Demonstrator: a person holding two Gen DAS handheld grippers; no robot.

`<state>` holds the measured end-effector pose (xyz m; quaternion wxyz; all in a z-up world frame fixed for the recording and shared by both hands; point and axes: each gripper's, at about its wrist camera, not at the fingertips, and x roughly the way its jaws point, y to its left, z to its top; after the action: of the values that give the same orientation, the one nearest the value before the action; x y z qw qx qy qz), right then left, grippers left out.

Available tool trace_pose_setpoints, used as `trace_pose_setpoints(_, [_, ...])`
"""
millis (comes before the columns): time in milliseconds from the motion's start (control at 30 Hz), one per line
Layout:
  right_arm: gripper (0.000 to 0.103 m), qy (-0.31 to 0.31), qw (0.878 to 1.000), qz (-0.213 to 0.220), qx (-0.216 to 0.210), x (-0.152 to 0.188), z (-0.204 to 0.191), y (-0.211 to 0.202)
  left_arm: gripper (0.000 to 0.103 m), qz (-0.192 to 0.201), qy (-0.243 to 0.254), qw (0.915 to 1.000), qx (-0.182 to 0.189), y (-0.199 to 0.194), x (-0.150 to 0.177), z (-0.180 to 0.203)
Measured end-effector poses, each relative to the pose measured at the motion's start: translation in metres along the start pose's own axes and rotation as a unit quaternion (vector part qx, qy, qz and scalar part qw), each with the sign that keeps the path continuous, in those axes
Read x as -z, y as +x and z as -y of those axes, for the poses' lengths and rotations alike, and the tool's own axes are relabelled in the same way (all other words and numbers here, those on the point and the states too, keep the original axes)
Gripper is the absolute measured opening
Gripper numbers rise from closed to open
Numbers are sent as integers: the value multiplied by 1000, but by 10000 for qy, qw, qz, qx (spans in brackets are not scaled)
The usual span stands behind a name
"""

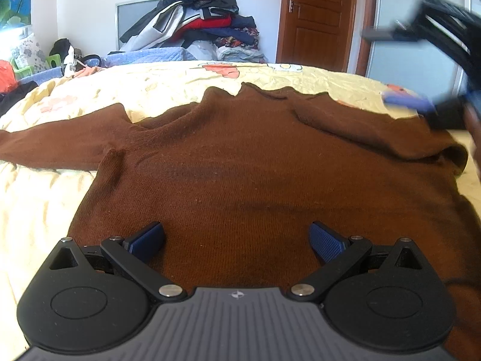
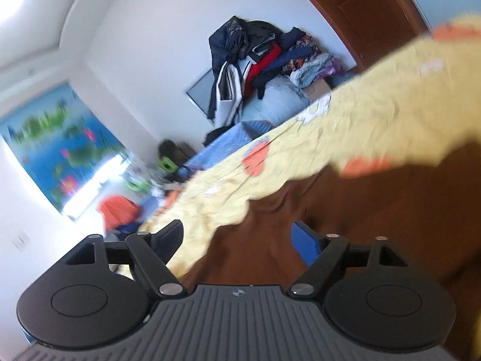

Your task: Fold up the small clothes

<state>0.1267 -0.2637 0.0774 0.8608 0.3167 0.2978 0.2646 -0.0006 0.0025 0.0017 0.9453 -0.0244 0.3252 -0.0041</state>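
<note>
A brown knitted sweater (image 1: 240, 162) lies flat on the yellow bedspread (image 1: 135, 90), collar at the far side. Its left sleeve stretches out to the left; its right sleeve is folded in over the chest. My left gripper (image 1: 237, 240) hovers over the hem, open, with nothing between its blue pads. My right gripper (image 1: 421, 69) shows blurred at the upper right of the left wrist view, above the sweater's right shoulder. In the right wrist view, tilted and blurred, the right gripper (image 2: 237, 240) stands open over the sweater (image 2: 375, 210), and nothing is between its fingers.
A heap of clothes (image 1: 204, 21) is stacked beyond the bed against the white wall. A brown wooden door (image 1: 318, 15) stands at the back right. Green stools and small items (image 1: 24, 66) sit on the floor at the far left.
</note>
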Motion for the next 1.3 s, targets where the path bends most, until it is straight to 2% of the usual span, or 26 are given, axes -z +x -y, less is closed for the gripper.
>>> trace_pose_setpoints(100, [80,-102,9996,81,251,35,8,-37,103,100,-336,9990,262,-5,-1,-12])
trace_pose_setpoints(167, [80,-322,9982,-5,510,55,18,-55,103,127,-830,9940,706,-8,-11,-23])
trace_pose_setpoints(200, [81,-458,9969,-35,643,65,25,-58,103,93,-1193,9857,1185,-6,-24,-31])
trace_pose_setpoints(267, [81,-776,9925,-91,944,77,35,-57,103,7,-1747,9677,1818,3,-49,-40])
trace_pose_setpoints(300, [81,-712,9927,-105,963,80,37,-58,103,-60,-2068,9585,1963,12,-67,-42])
trace_pose_setpoints(333, [83,-668,9940,-21,860,80,38,-60,103,-98,-2203,9545,2005,21,-81,-40])
trace_pose_setpoints(367, [86,-655,9947,37,794,80,38,-60,103,-119,-2171,9551,2010,30,-93,-35])
trace_pose_setpoints(400, [93,-617,9951,16,768,80,37,-59,103,-150,-2044,9599,1915,41,-106,-27])
trace_pose_setpoints(433, [94,-571,9957,-34,732,80,39,-58,103,-230,-1887,9667,1710,54,-118,-16])
trace_pose_setpoints(467, [94,-552,9960,-42,701,80,39,-57,103,-329,-1798,9696,1625,64,-125,-8])
trace_pose_setpoints(500, [95,-515,9966,-26,645,80,40,-59,103,-446,-1760,9680,1731,76,-131,2])
trace_pose_setpoints(600, [96,-336,9983,42,466,78,45,-63,103,-752,-1677,9533,2396,104,-141,30])
trace_pose_setpoints(667, [97,-298,9989,59,369,78,46,-63,103,-843,-1588,9455,2713,117,-143,47])
trace_pose_setpoints(767, [101,-334,9990,30,299,78,45,-61,103,-1255,-1310,9266,3294,138,-147,74])
trace_pose_setpoints(800, [102,-342,9990,18,285,78,45,-60,103,-1375,-1242,9237,3353,142,-147,79])
trace_pose_setpoints(900, [102,-326,9992,7,248,78,45,-60,103,-1584,-1188,9226,3312,152,-144,83])
trace_pose_setpoints(1000, [103,-336,9992,0,222,78,44,-59,103,-1472,-1260,9185,3447,144,-145,74])
trace_pose_setpoints(1033, [103,-345,9991,-8,231,78,44,-58,103,-1417,-1212,9200,3448,134,-148,71])
trace_pose_setpoints(1067, [103,-357,9991,-18,240,78,44,-58,103,-1365,-1159,9259,3325,130,-151,74])
trace_pose_setpoints(1100, [103,-362,9990,-24,247,78,43,-58,103,-1343,-1087,9365,3052,131,-154,73])
trace_pose_setpoints(1167, [103,-361,9990,-25,252,77,44,-58,103,-1447,-764,9676,1923,141,-160,76])
trace_pose_setpoints(1200, [103,-361,9990,-24,252,77,44,-58,103,-1519,-686,9752,1458,147,-162,77])
trace_pose_setpoints(1233, [103,-362,9990,-23,252,77,44,-58,103,-1587,-723,9780,1148,155,-163,72])
trace_pose_setpoints(1300, [103,-363,9990,-24,251,77,44,-58,103,-1599,-1031,9754,1116,164,-165,59])
